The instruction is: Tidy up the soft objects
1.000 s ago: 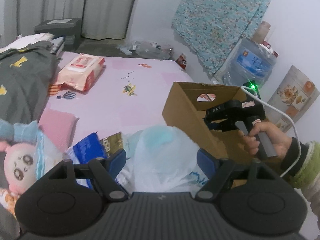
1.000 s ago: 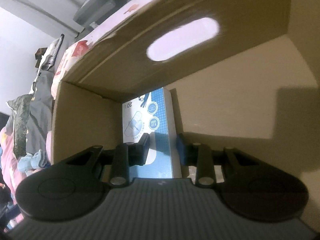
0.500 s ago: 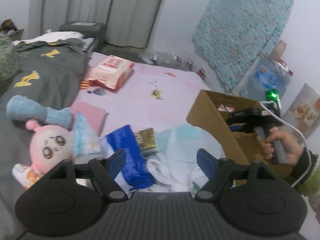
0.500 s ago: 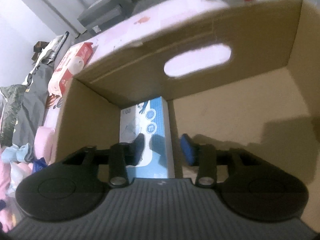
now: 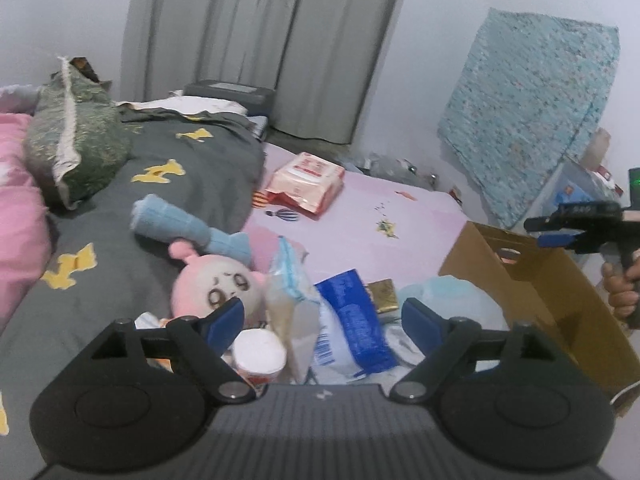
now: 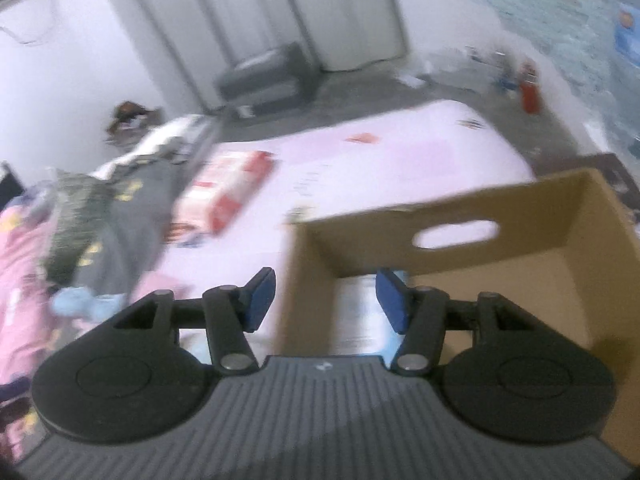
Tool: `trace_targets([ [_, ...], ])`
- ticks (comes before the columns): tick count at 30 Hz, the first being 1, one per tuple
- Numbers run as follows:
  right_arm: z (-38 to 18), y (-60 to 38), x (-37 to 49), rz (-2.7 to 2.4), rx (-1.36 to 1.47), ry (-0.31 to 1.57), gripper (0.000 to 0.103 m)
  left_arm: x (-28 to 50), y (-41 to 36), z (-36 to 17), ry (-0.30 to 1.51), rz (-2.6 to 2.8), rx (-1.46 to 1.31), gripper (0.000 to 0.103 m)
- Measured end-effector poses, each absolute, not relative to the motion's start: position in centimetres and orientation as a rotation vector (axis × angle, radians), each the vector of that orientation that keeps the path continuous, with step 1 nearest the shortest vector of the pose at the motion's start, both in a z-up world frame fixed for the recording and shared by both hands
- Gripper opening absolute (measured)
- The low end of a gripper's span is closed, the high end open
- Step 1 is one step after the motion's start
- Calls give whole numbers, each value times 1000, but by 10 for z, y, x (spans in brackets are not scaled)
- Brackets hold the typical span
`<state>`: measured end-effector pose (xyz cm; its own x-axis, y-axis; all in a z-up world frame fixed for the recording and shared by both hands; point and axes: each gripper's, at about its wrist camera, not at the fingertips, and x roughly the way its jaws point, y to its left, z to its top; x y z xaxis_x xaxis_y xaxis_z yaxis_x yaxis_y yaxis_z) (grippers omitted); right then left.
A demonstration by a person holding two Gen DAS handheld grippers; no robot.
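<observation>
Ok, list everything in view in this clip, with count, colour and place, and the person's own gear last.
cardboard box: one, brown, on the bed's right side, open
white-blue pack: one, inside the box
plush doll: one, pink, on the grey blanket
plush toy: one, light blue, behind the doll
blue packet: one, in the pile
wipes pack: one, red-white, on the pink sheet
pillow: one, green, far left
left tongs: opening, over the pile, nothing held
right tongs: opening, empty, above the box
hand: one, holding the right tongs

White walls [image 5: 460, 8], grey curtains [image 5: 260, 40], bed w/ pink sheet [image 5: 360, 216].
</observation>
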<state>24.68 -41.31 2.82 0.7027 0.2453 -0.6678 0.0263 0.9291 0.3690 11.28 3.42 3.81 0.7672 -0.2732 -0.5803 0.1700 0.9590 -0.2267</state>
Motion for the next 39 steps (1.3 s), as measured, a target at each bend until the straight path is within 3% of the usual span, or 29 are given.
trace_targets([
  [10, 48, -307, 255, 408, 434, 905, 61, 122, 57, 42, 636, -228, -156, 87],
  [18, 25, -231, 315, 484, 526, 1026, 61, 210, 54, 58, 739, -339, 37, 87],
  [25, -32, -201, 388, 435, 606, 1188, 48, 306, 38, 40, 874, -434, 101, 84],
  [27, -48, -201, 403, 410, 630, 1220, 44, 336, 31, 27, 946, -428, 118, 69],
  [29, -66, -203, 417, 384, 665, 1249, 40, 363, 26, 11, 1020, -419, 125, 61],
  [36, -112, -204, 440, 377, 760, 1342, 37, 422, 24, -36, 1200, -414, 94, 61],
  [39, -122, -201, 447, 384, 788, 1372, 39, 437, 26, -52, 1267, -419, 41, 66],
])
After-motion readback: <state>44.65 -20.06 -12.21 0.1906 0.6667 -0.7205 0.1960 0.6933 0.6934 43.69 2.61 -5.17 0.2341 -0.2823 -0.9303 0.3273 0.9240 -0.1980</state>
